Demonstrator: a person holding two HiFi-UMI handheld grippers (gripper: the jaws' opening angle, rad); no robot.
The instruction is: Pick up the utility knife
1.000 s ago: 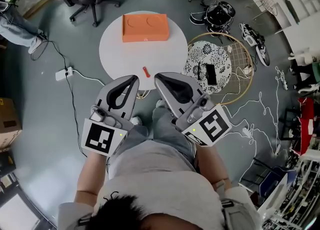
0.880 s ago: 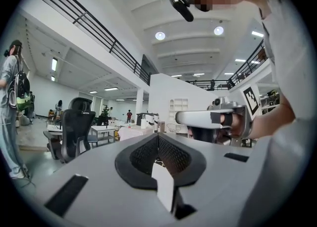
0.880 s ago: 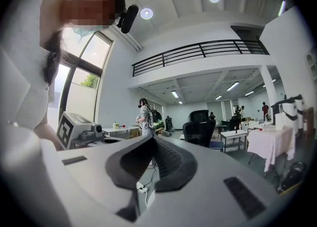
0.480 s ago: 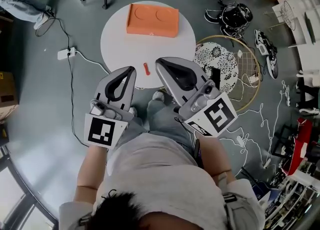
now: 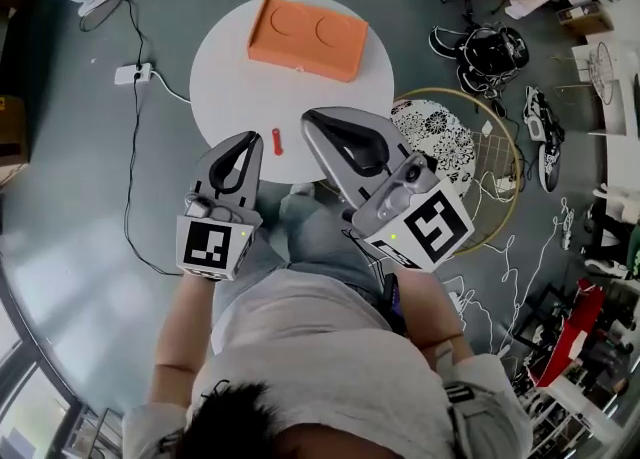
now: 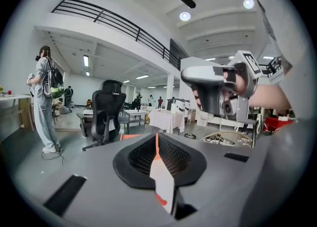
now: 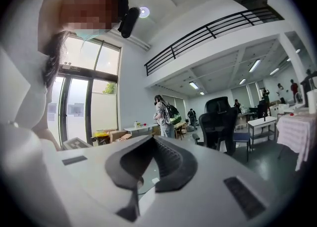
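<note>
Grey floor surrounds a round white surface [image 5: 225,87] that bears an orange box [image 5: 308,37] with two round shapes pressed into its lid. The small red utility knife [image 5: 277,141] lies bare on the surface near its near edge. In the head view it shows between the tips of the two grippers, and neither holds it. The left gripper [image 5: 250,142] has its jaws clenched together on nothing. The right gripper [image 5: 318,122] is likewise closed and empty. Each carries a marker cube, the left [image 5: 212,247] and the right [image 5: 428,230], printed with black-and-white square patterns. A white power strip [image 5: 133,73] lies on the floor beside the surface.
</note>
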